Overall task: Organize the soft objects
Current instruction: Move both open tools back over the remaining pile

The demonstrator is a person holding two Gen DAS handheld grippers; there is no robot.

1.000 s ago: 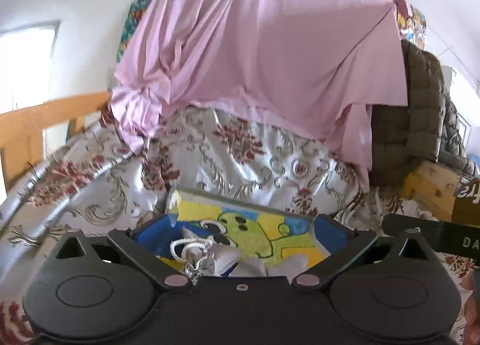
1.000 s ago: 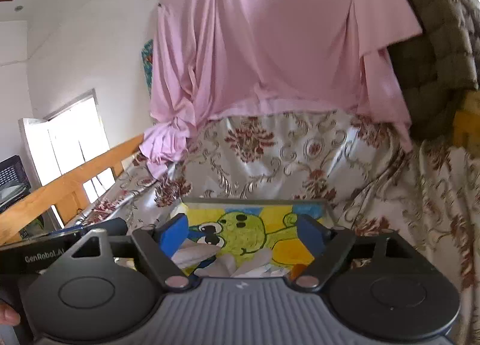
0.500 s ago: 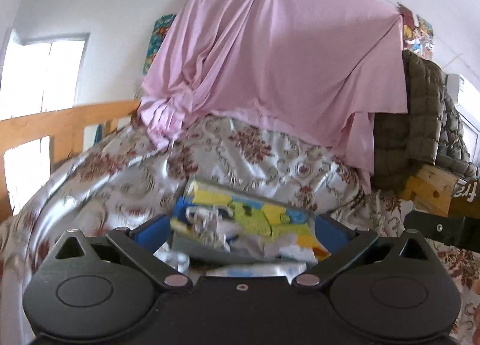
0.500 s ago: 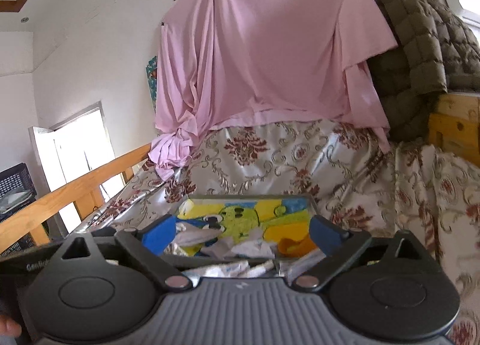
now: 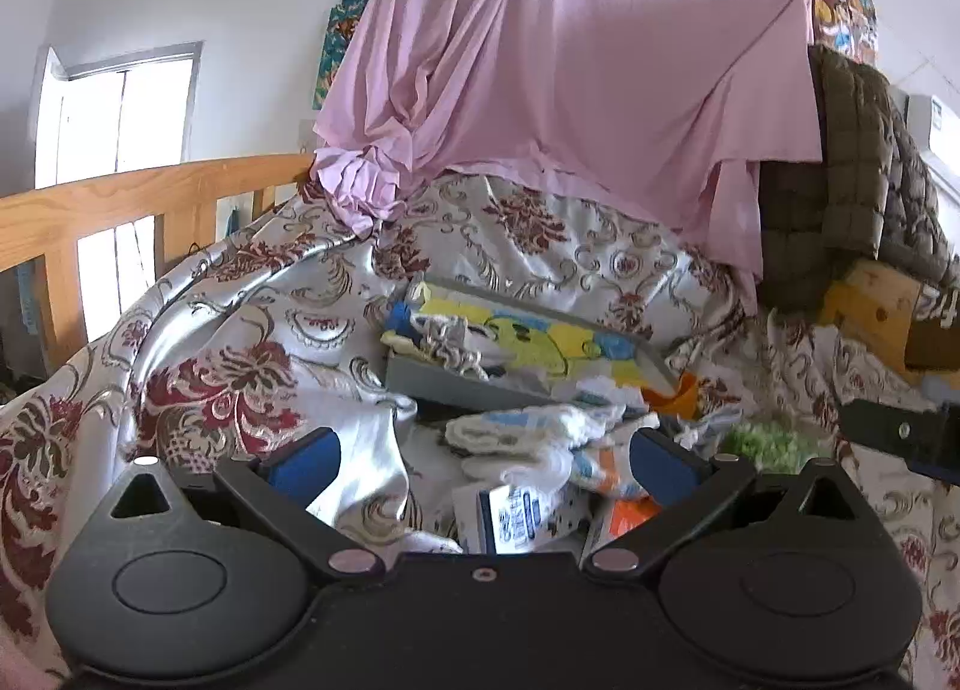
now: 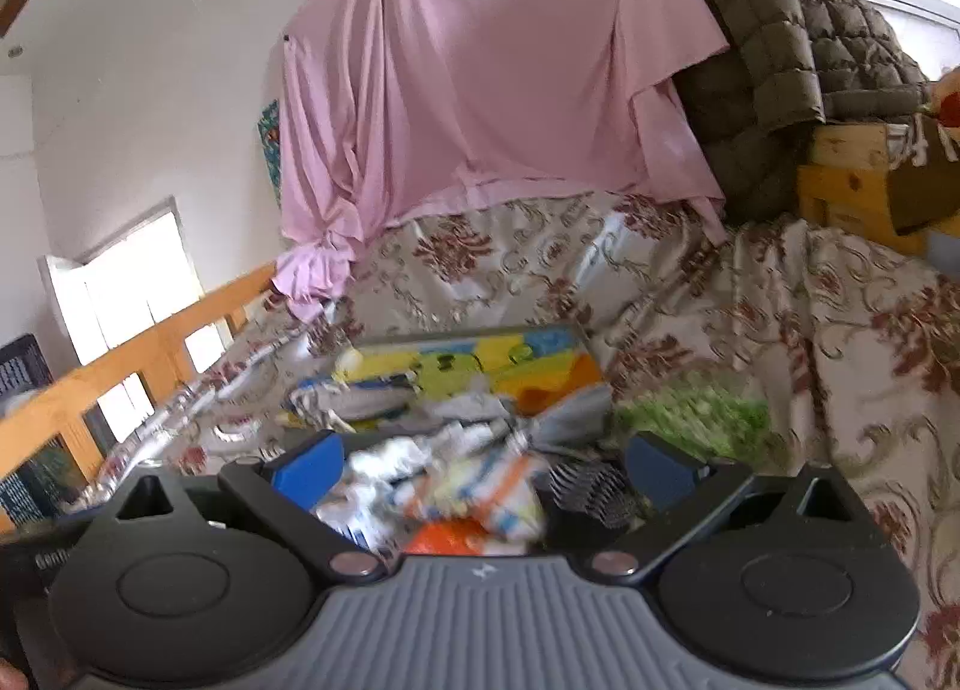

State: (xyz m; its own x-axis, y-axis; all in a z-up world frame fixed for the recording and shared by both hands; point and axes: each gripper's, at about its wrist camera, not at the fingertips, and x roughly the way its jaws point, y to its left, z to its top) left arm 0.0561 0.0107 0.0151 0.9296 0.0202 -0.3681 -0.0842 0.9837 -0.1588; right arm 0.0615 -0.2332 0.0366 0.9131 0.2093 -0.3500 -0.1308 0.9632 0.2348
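Note:
A grey tray (image 5: 456, 384) with a yellow-green cartoon print inside lies tipped on the floral bedspread (image 5: 240, 342); the right wrist view shows the tray (image 6: 468, 333) too. Small soft things, several socks and cloths (image 5: 534, 438), lie spilled in front of it, and the same pile (image 6: 456, 474) is blurred in the right wrist view. A fluffy green piece (image 6: 696, 414) lies right of the pile. My left gripper (image 5: 483, 462) is open over the heap. My right gripper (image 6: 483, 465) has its jaws opening wide, with the pile seen between them but no pad pressing on it.
A pink sheet (image 5: 570, 90) hangs on the back wall. An olive quilted blanket (image 6: 780, 48) drapes over wooden crates (image 6: 852, 180) at the right. A wooden bed rail (image 5: 120, 210) runs along the left. A dark ribbed object (image 6: 591, 489) lies near the right finger.
The tray was close between the fingers of both grippers; it tipped over and now lies farther off on the bed. Its contents have spilled out in front. Both grippers have spread wider.

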